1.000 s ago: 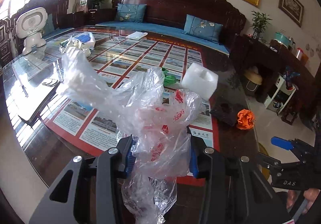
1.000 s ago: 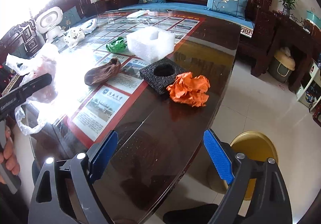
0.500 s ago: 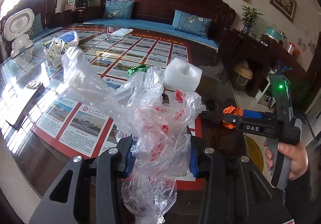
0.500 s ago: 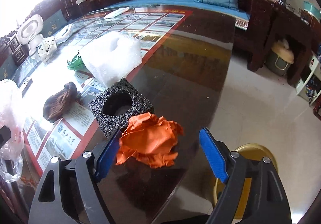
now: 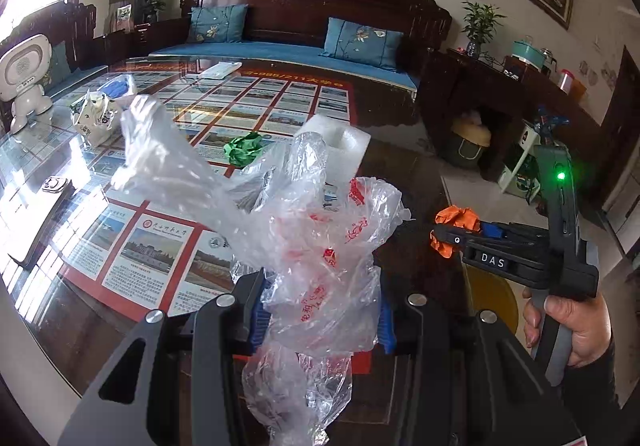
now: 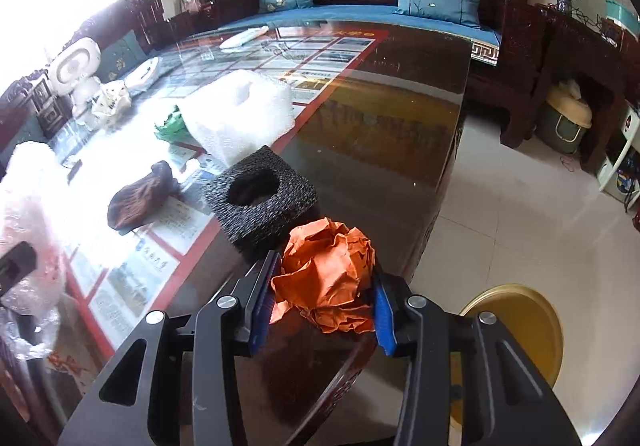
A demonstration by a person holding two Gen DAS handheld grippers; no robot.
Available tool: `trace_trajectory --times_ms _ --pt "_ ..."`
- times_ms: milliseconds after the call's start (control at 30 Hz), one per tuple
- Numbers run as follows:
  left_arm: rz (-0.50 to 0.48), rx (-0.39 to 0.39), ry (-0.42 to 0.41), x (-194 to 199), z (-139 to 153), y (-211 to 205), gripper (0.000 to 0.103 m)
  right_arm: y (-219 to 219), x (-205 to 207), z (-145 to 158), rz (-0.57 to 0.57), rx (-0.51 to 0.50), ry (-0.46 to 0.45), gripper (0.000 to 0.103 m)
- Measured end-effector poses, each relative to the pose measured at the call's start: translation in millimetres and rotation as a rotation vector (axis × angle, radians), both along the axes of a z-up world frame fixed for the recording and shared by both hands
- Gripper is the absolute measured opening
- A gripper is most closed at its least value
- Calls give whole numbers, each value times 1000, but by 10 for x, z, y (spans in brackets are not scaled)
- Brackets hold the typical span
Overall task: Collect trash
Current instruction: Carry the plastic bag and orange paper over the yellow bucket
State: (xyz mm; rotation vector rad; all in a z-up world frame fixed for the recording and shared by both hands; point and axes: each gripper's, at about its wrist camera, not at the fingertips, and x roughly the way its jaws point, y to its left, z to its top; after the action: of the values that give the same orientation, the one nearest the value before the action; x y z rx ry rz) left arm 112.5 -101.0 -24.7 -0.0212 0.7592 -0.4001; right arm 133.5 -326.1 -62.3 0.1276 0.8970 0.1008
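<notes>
A clear plastic bag (image 5: pixel 320 262) is clamped between the pads of the left gripper (image 5: pixel 320 320). Crumpled orange paper (image 6: pixel 328 274), at the table's (image 6: pixel 380 150) right edge just beside a black foam block (image 6: pixel 260 198), is pinched by the right gripper (image 6: pixel 324 306); lift-off apparently cannot be confirmed.

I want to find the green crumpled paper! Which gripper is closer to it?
Left, probably. The left gripper, shut on the plastic bag, points toward the green paper. The right gripper sits farther back, around the orange paper.
</notes>
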Motion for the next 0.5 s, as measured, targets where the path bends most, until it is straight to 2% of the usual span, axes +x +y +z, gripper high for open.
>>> trace_trajectory --times_ms 200,500 --pt "-77 15 0 -115 43 -338 43 -234 -445 201 27 129 -33 41" --pt "-234 52 32 -244 -71 -1197 42 -626 -1027 303 -13 83 -61 41"
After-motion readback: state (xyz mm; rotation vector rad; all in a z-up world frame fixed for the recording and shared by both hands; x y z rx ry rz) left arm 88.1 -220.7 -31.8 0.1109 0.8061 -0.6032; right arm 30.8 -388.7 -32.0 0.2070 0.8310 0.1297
